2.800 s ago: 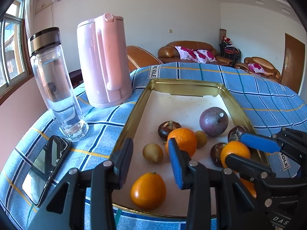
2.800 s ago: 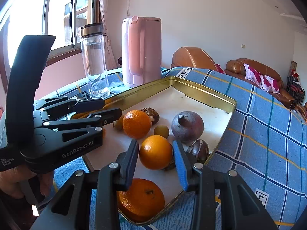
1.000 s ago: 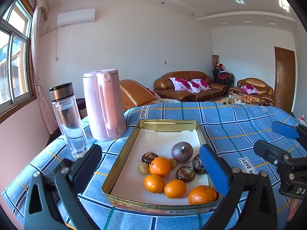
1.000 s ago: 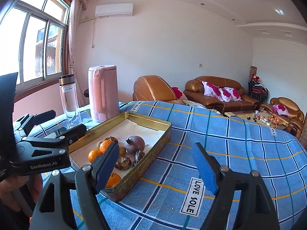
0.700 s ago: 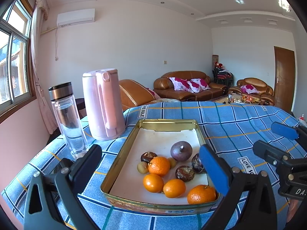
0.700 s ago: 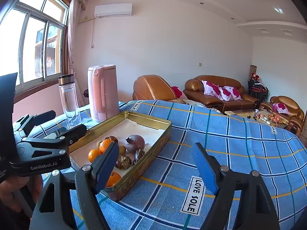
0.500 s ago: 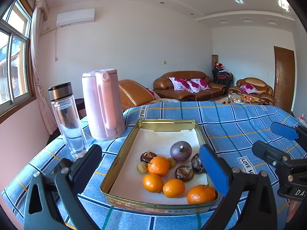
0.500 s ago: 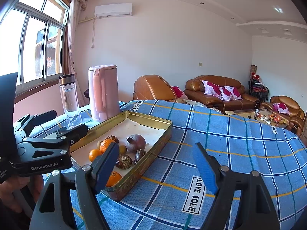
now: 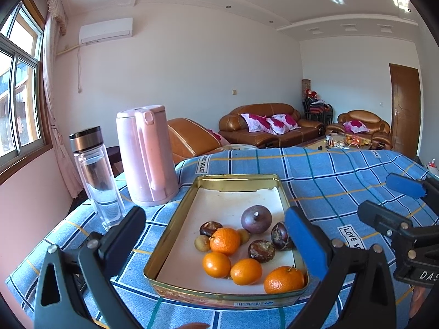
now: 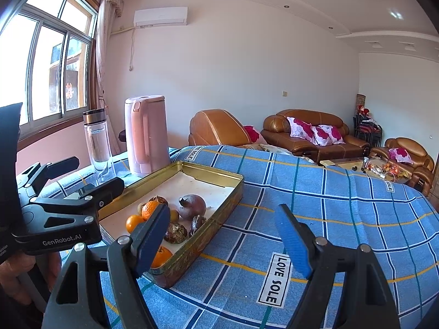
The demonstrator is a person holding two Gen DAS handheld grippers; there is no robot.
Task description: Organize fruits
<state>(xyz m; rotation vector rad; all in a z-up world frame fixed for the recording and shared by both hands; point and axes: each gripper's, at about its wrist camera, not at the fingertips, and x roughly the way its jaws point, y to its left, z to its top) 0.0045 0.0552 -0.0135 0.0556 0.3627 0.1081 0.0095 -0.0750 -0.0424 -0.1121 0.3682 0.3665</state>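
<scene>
Glossy gold metal tray (image 9: 175,213) on matt checked cloth (image 9: 323,170).

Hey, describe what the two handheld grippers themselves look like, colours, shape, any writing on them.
Both are black plastic clamp-style tools with silver rivets and triangular cut-outs in their arms. The left gripper and the right gripper each carry flat blue ribbed pads on the finger faces. The left one's body reads "GenRobot.AI" in white, seen from the right wrist camera; the right one's shows "DAS", cut off. No cables or sleeves are visible.
</scene>
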